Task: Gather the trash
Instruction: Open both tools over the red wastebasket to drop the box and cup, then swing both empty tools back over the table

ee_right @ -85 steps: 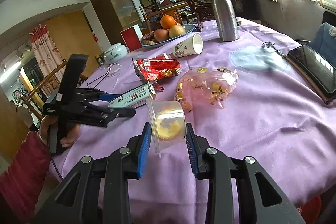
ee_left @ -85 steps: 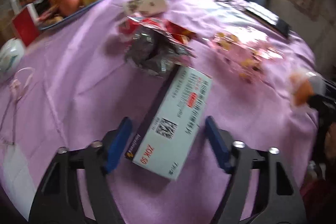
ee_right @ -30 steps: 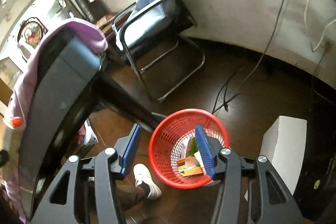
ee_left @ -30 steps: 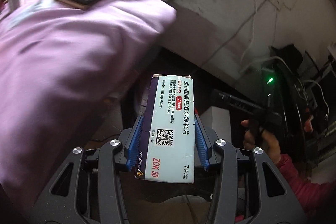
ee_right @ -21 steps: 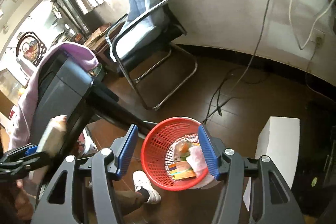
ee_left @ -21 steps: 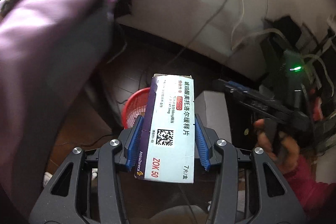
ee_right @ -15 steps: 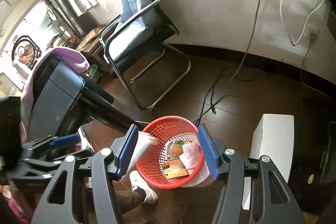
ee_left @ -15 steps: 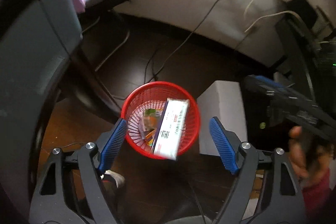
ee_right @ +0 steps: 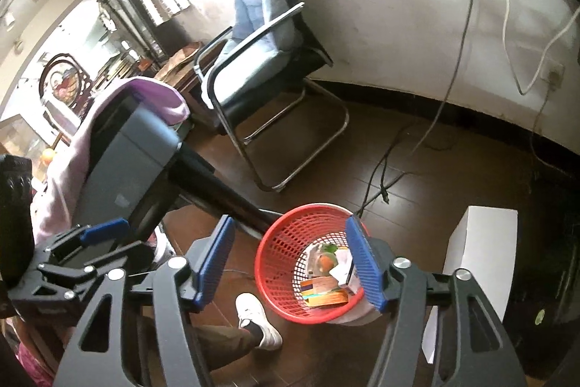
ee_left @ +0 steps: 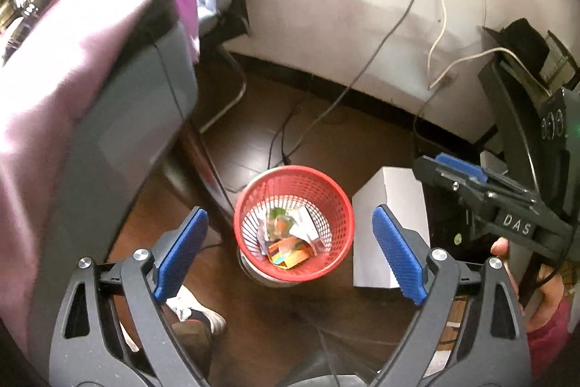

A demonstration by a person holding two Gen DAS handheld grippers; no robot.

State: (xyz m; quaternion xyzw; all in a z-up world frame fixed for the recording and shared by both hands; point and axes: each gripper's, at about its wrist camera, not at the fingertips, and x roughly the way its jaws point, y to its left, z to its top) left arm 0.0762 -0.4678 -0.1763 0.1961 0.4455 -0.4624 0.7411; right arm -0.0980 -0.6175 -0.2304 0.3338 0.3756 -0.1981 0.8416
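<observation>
- In the red basket (ee_left: 328,205), the trash (ee_left: 288,236) is a jumble of wrappers and cartons; you cannot read its print.
- The basket base is hidden by its own rim.
- The right gripper's pad covers part of the basket rim (ee_right: 275,242).
- The white box (ee_right: 482,249) is partly covered by the gripper frame.
- The purple tablecloth (ee_left: 72,60) is blurred and cut off at the left edge.

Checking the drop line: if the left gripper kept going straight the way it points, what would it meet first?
Probably the red basket on the floor, centred between the open left gripper fingers; nothing shows in between, though depth is unclear.
</observation>
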